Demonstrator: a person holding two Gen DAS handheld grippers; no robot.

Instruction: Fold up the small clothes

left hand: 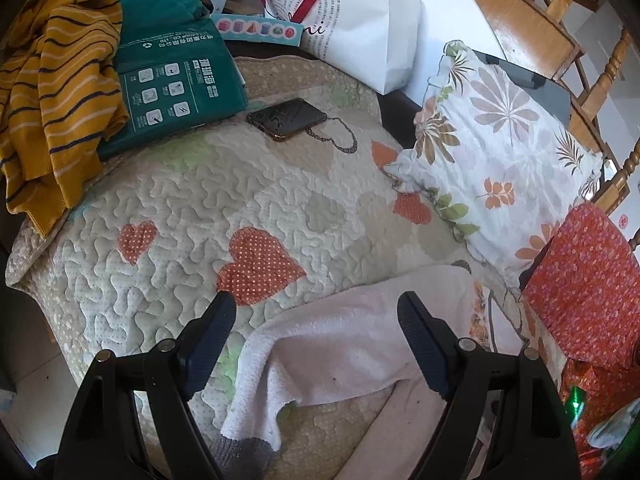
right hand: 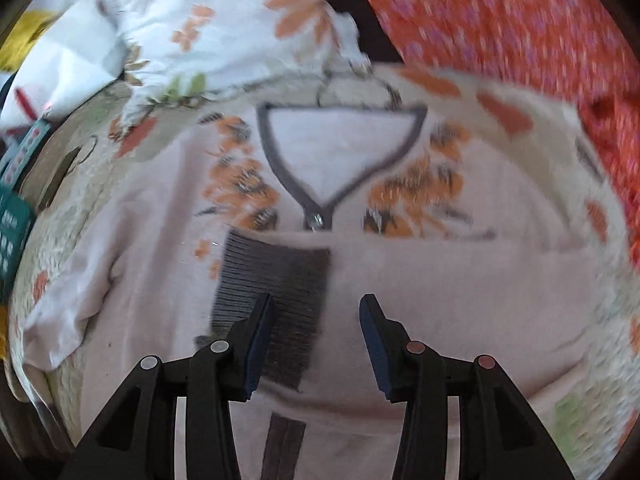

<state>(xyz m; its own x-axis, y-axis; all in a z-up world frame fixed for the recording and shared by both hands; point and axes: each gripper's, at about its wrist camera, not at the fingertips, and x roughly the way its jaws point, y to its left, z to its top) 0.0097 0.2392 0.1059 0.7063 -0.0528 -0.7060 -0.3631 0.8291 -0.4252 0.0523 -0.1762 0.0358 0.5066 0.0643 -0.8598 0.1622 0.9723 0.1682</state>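
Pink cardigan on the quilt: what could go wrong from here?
The folded-in sleeve, with its grey cuff on the pink cardigan, may slide off once moved. The other sleeve lies loose between the open left tongs. The phone sits near the working area.

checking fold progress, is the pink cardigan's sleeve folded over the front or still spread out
One sleeve is folded across the pink cardigan, its grey cuff lying on the chest. The other sleeve is still spread out.

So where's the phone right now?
In the left wrist view, the phone lies on the quilt at upper centre, beside the green package and below the white paper bag.
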